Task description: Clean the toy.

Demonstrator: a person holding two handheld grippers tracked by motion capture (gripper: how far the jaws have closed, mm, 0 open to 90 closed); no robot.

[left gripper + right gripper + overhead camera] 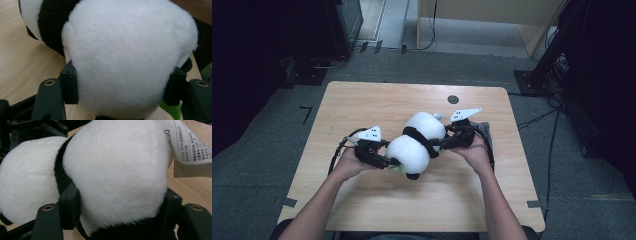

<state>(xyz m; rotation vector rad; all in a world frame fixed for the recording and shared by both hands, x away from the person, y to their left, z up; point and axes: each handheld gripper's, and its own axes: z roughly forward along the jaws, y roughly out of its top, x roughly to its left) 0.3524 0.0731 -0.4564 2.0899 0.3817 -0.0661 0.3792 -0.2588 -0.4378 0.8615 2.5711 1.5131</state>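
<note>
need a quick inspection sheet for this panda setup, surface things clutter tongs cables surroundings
surface: light wooden table, rounded corners, a dark round hole near the far edge.
job's things: black and white panda plush at mid table, held from both sides; a white printed tag hangs off it.
clutter: a grey flat item behind the right hand; a bit of green under the plush.
grippers: left tongs closed on the plush's white end; right tongs closed on the other white end.
cables: a black cable loops from the left tongs; more cables lie on the floor at the right.
surroundings: grey carpet, dark equipment at both sides, tape marks on the floor.
</note>
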